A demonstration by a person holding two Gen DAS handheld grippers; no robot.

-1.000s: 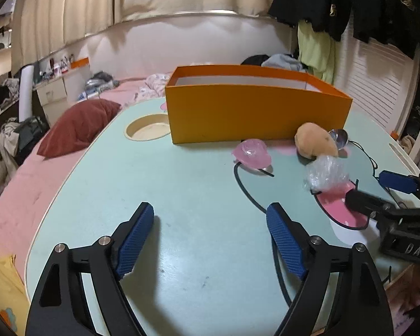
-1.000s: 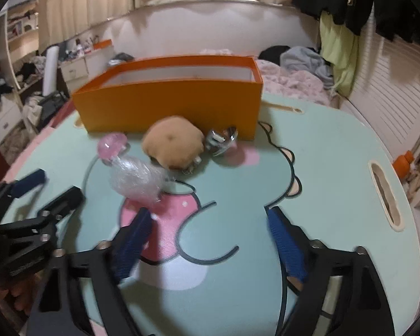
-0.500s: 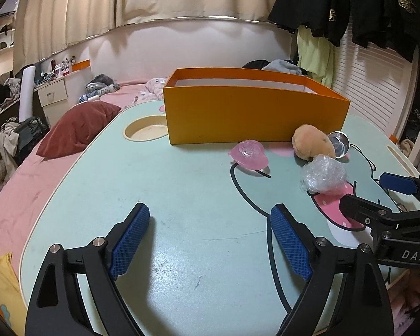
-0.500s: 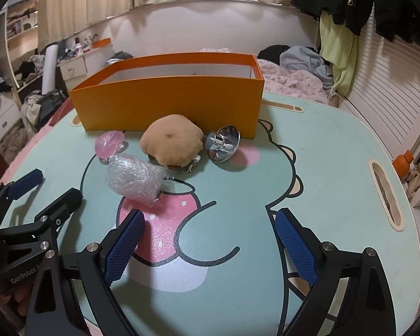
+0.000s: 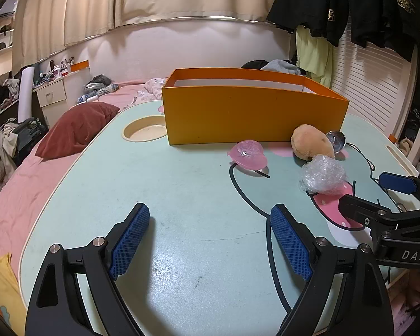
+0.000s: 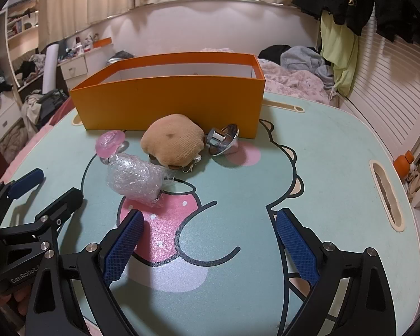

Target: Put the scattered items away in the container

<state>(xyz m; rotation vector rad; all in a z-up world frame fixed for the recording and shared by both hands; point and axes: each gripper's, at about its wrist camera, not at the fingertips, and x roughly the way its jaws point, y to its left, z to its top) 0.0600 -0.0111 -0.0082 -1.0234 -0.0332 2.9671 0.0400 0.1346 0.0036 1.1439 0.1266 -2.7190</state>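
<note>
The left tongs hover low over the near left part of the mint-green surface, blue pads set wide apart with nothing but bare tabletop between them. The right tongs stand just as wide over the pink patch of the cartoon print, also empty; their left pad sits just near of the bubble wrap without touching it.

At the far side of the surface stands the orange box, open at the top with a white inner wall; what lies inside cannot be made out. The scattered items lie in a loose cluster just in front of its near wall. The tan plush toy rests closest to the box, with a metal clasp trailing from its near edge. Just to its right a shiny metal cup lies tipped on its side, close to the box's right corner. To the left of the plush sits a translucent pink piece, and nearer than both lies a crumpled wad of bubble wrap, touching or nearly touching the pink piece.

In the left wrist view the same items appear to the right of the tongs, with a round recessed cup holder set into the surface left of the box. A dark red pillow lies on the pink bed beyond the left edge.
</note>
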